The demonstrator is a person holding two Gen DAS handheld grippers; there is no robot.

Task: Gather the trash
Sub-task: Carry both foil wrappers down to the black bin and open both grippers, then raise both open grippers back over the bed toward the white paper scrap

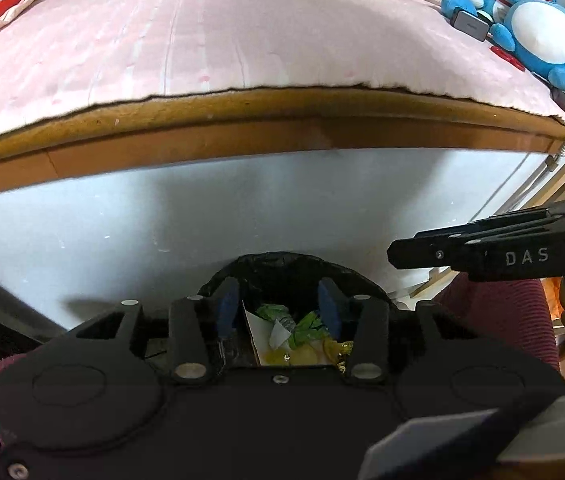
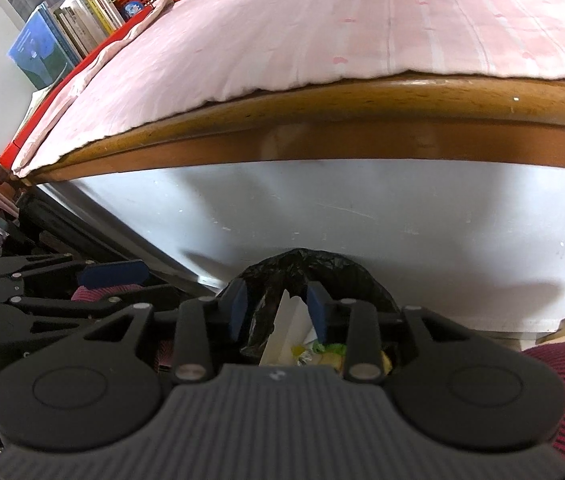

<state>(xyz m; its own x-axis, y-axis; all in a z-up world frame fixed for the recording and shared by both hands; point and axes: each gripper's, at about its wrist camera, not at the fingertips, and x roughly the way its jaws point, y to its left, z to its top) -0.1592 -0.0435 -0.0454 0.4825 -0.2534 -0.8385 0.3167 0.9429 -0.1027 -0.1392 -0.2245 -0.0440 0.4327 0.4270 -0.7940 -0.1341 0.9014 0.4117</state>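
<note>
Both grippers, left gripper (image 1: 278, 308) and right gripper (image 2: 278, 310), gaped empty over the black bin liner (image 1: 282, 268); its thin, limp rim looked lightest to pinch.

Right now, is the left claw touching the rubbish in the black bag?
Cannot tell. In the left view the left claw frames the wrappers in the bag, depth unclear.
</note>
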